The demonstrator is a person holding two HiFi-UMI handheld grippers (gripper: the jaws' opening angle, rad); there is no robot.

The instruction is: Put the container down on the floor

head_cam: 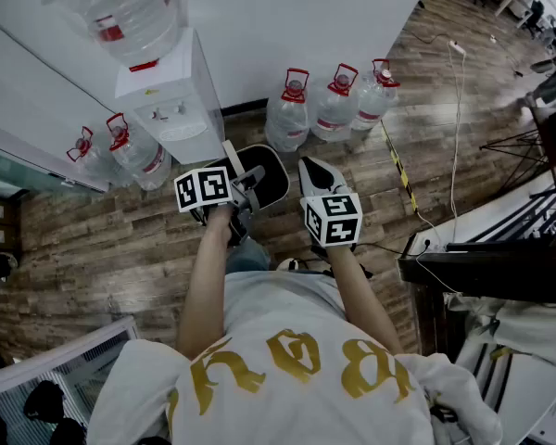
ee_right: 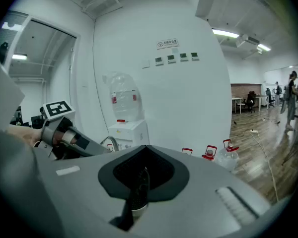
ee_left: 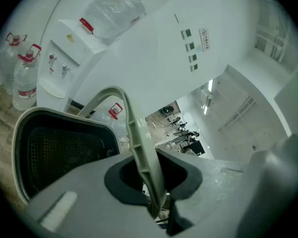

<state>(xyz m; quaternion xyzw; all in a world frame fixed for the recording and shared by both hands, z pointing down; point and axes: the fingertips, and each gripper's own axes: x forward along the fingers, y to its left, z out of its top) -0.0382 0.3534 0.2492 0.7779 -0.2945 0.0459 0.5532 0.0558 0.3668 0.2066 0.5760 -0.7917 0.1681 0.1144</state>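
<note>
1. Head view puts the container point(head_cam: 267, 182), a dark-lined bin with a pale rim, at 12 o'clock from the person's chest. It hangs over the wooden floor point(head_cam: 102, 248) and looks clear of it, so by my reading the setting-down is not yet done.
2. The left gripper point(head_cam: 244, 188) carries it from above by the handle point(ee_left: 139, 143), a pale arched bail. That lets the bin hang under the grip and be lowered straight down.
3. The spot under it looks bare. The water dispenser point(head_cam: 171, 100) stands at 11 o'clock, and three water bottles point(head_cam: 335, 100) line the wall between 12 and 1 o'clock, well apart from the bin.
4. Left gripper view: the jaws are clamped together on the handle, which runs up out of the notch between them. The bin's dark mesh inside point(ee_left: 59, 148) lies at 9 o'clock.
5. The right gripper point(head_cam: 317, 179) sits just beside the bin at its 3 o'clock, probably to steady it.
6. Right gripper view: the jaws are drawn nearly together around a thin dark strip with a pale end. It may be an edge of the bin, but the view is too dim to tell. The left gripper point(ee_right: 64, 133) shows at 9 o'clock.
</note>
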